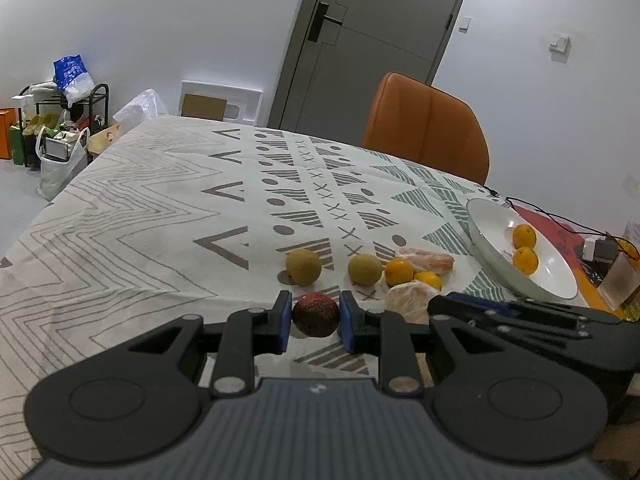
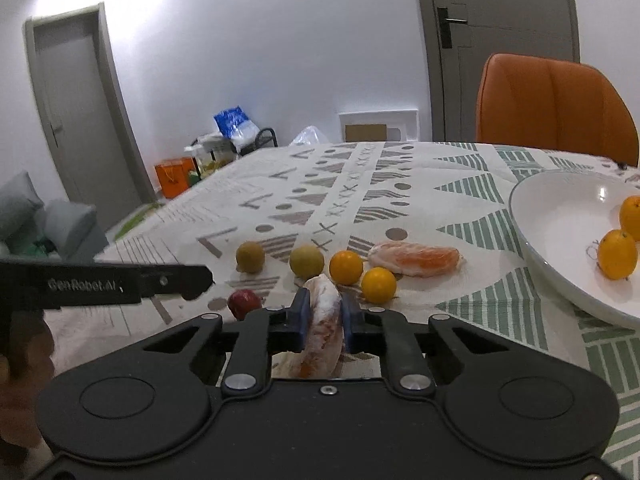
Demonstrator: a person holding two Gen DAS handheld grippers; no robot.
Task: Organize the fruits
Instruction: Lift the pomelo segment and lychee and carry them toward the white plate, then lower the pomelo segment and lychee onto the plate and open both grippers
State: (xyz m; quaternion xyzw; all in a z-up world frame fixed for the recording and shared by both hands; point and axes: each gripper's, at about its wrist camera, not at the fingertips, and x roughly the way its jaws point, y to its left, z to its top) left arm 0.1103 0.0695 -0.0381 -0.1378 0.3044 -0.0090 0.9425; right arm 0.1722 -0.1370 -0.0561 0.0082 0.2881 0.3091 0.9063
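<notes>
My left gripper (image 1: 315, 318) is shut on a dark red fruit (image 1: 315, 314), low over the tablecloth; the fruit also shows in the right wrist view (image 2: 244, 303). My right gripper (image 2: 323, 314) is shut on a peeled citrus segment (image 2: 323, 320), seen in the left wrist view (image 1: 408, 300) too. Ahead lie two brownish-green round fruits (image 1: 303, 266) (image 1: 364, 269), two small oranges (image 1: 399, 272) (image 1: 429, 279) and another peeled segment (image 2: 414, 258). A white plate (image 2: 560, 232) at the right holds two small oranges (image 2: 617, 254) (image 2: 631, 216).
An orange chair (image 1: 428, 128) stands at the table's far edge before a grey door (image 1: 372, 36). Cables, a white adapter (image 1: 596, 248) and a clear cup (image 1: 620, 280) lie right of the plate. Bags and a rack (image 1: 60, 120) stand on the floor at left.
</notes>
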